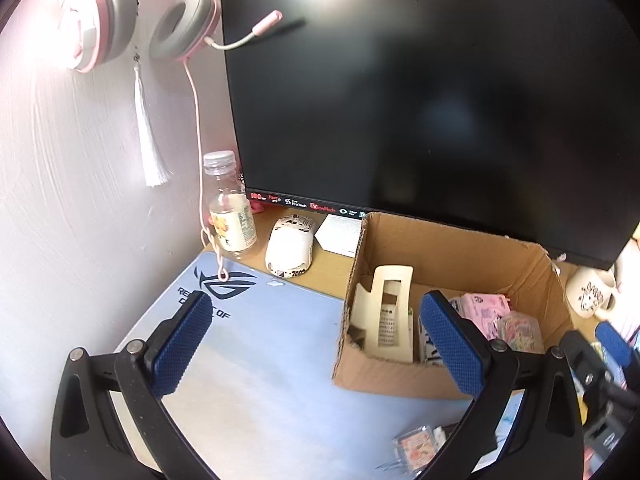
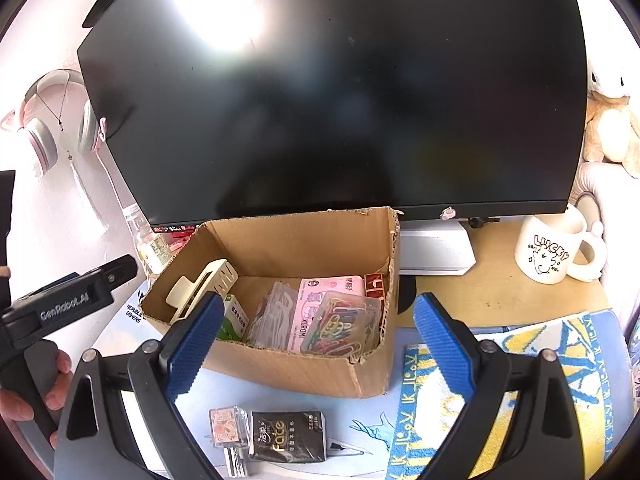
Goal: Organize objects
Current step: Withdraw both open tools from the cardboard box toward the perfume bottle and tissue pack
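A cardboard box (image 2: 288, 364) sits on a pale blue desk mat (image 1: 260, 360) in front of a dark monitor (image 2: 328, 92), already holding a cream hair claw (image 2: 204, 286) at its 9 o'clock end, a green-and-white packet (image 2: 234, 320), a pink packet (image 2: 316, 300) and a clear case of coloured paper clips (image 2: 340, 326) toward 3 o'clock. Seen from the right wrist, the box lies just beyond the right gripper (image 2: 318, 344), between its two blue pads (image 2: 192, 348) and a little toward 11 o'clock; the jaws stand wide apart with nothing between them and touch nothing. At 6 o'clock from the box, near the mat's front edge, lie a small clear pink case (image 2: 228, 426) and a black packet (image 2: 286, 436). From the left wrist, the box lies at about 2 o'clock of the left gripper (image 1: 316, 344), whose right pad (image 1: 450, 344) overlaps the box in the picture; contact cannot be told. Its jaws are likewise spread fully and empty. A white mouse (image 1: 289, 246) and a bottle (image 1: 230, 208) stand at 11 o'clock of that gripper, a white mug (image 2: 550, 248) at 2 o'clock of the right one
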{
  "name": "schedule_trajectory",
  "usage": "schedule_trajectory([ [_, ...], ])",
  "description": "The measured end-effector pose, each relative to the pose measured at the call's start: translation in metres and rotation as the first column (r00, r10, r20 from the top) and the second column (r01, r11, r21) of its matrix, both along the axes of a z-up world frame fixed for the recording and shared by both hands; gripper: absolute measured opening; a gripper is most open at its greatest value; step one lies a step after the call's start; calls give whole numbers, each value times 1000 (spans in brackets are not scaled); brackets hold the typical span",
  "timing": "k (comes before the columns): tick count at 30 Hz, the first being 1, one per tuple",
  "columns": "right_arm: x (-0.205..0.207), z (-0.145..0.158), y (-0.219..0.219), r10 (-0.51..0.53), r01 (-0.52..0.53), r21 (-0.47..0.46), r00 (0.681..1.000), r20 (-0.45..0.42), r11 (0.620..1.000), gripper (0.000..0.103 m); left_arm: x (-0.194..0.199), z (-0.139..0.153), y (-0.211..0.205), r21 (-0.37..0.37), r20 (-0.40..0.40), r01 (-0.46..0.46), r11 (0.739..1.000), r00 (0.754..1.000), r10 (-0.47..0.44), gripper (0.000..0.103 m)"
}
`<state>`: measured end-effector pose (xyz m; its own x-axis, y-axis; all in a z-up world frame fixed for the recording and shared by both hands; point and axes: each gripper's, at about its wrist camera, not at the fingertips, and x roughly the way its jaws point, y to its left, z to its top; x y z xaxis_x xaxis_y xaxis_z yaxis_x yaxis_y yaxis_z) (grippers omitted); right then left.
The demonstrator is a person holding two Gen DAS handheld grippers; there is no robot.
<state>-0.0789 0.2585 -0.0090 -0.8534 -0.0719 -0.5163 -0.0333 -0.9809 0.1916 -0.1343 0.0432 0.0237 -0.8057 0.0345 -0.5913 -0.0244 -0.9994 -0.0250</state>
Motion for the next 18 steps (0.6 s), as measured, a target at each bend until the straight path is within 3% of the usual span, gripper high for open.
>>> schedule_trajectory([
  [18, 29, -2, -8, 57, -56, -14, 998, 38, 998, 103, 51, -6, 4, 5, 15, 83, 997, 996, -83, 103],
])
